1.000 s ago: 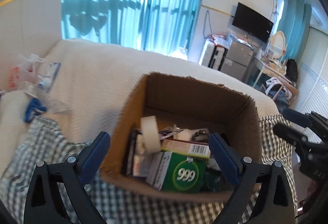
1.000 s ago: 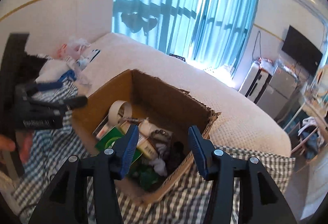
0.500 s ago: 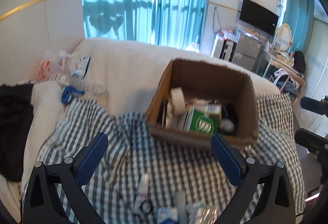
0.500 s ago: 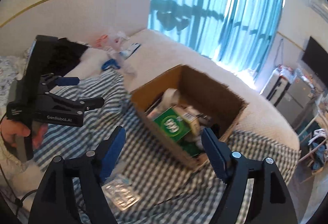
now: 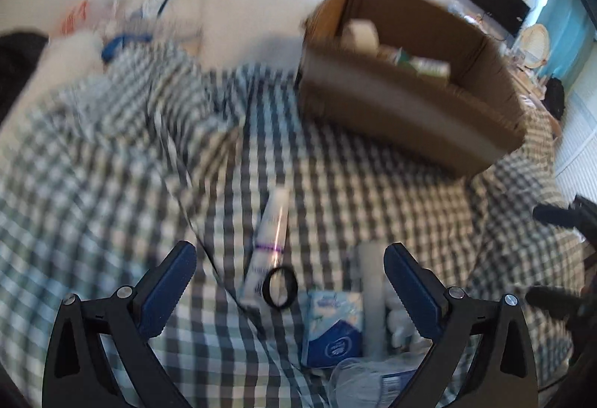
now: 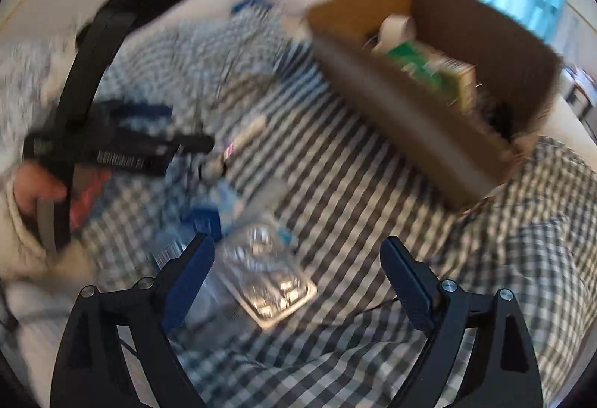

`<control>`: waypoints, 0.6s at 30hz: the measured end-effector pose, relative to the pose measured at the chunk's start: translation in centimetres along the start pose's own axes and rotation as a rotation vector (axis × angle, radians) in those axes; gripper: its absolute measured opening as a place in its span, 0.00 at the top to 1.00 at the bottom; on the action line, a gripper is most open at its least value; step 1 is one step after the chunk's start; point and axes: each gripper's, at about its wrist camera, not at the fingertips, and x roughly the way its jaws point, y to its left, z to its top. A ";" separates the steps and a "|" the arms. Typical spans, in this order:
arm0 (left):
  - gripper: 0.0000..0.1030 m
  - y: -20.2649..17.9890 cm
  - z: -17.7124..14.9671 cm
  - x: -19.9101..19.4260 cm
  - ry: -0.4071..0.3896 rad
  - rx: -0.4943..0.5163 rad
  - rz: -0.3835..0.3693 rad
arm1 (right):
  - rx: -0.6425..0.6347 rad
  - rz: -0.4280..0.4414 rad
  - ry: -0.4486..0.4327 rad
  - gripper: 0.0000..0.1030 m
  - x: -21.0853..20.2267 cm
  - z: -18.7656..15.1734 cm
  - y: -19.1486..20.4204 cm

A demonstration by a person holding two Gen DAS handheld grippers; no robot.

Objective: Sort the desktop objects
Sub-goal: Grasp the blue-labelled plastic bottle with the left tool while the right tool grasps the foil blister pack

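Your right gripper [image 6: 296, 281], jaws opening and empty, hangs nearest the foil blister pack [image 6: 270, 283] lying diagonally on the checked cloth [image 6: 373, 221] just ahead, while your left gripper [image 5: 290, 286] gapes empty over the white tube [image 5: 268, 243].

Both grippers [image 5: 290, 281] [image 6: 296, 273] lowered from box [image 5: 403, 109] toward cloth; right opening.

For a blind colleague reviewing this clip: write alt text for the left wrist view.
The open left gripper, empty, hangs over a white tube with a black ring on it, lying on a checked cloth. A blue-and-white tissue pack lies beside them; a brown cardboard box holding small items stands behind. The picture is blurred.
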 end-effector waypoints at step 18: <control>0.00 -0.5 -4.2 2.5 0.056 -0.006 0.046 | -0.278 0.092 0.186 0.16 8.7 -1.7 2.2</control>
